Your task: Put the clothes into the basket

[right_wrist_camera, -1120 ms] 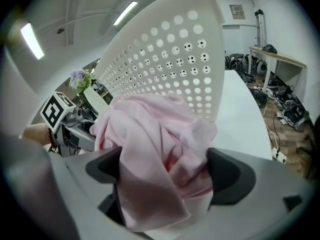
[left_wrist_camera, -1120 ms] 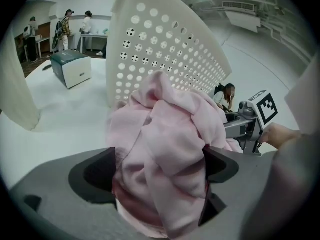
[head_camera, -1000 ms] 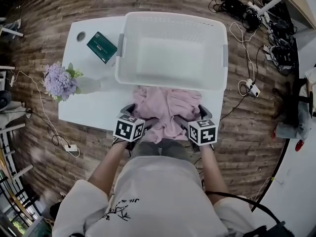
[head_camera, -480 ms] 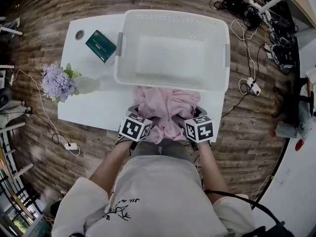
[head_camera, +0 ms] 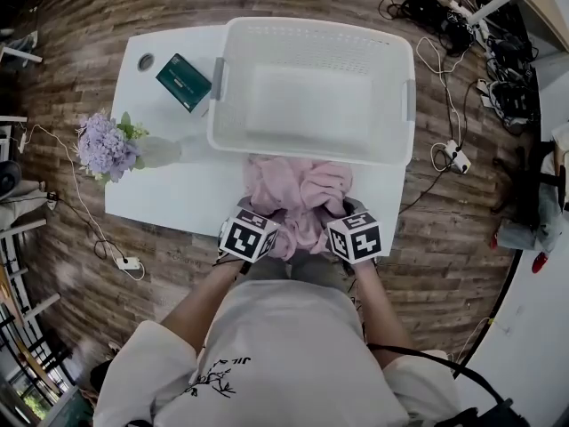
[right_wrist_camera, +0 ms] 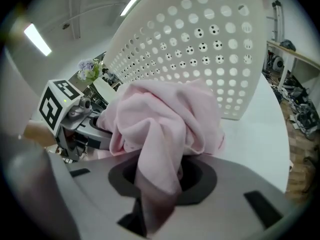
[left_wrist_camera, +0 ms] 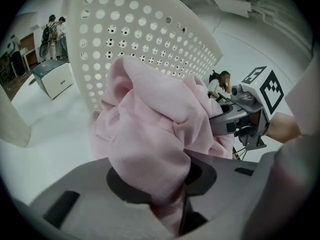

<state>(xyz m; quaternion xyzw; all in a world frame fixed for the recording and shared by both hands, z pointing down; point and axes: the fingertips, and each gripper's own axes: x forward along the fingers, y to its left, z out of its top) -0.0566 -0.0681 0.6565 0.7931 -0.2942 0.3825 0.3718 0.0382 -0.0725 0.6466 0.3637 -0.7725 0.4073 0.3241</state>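
A crumpled pink garment (head_camera: 298, 192) lies on the white table (head_camera: 169, 198) just in front of the empty white perforated basket (head_camera: 311, 78). My left gripper (head_camera: 265, 216) and right gripper (head_camera: 336, 216) flank its near edge. Both jaws have just been closing, and a fold of the cloth is pinched in each. In the left gripper view the pink cloth (left_wrist_camera: 150, 134) runs down into the left gripper (left_wrist_camera: 175, 204), with the basket wall (left_wrist_camera: 150, 39) behind and the right gripper (left_wrist_camera: 250, 109) opposite. In the right gripper view the cloth (right_wrist_camera: 160, 119) hangs into the right gripper (right_wrist_camera: 150, 204).
A green box (head_camera: 183, 82) and a small round object (head_camera: 145, 62) sit at the table's far left. Purple flowers in a vase (head_camera: 107, 147) lie at its left edge. Cables and a power strip (head_camera: 453, 158) cover the wooden floor to the right.
Both grippers have moved inward toward each other and closed on the garment's near edge. The pink cloth is bunched narrower and higher between them.
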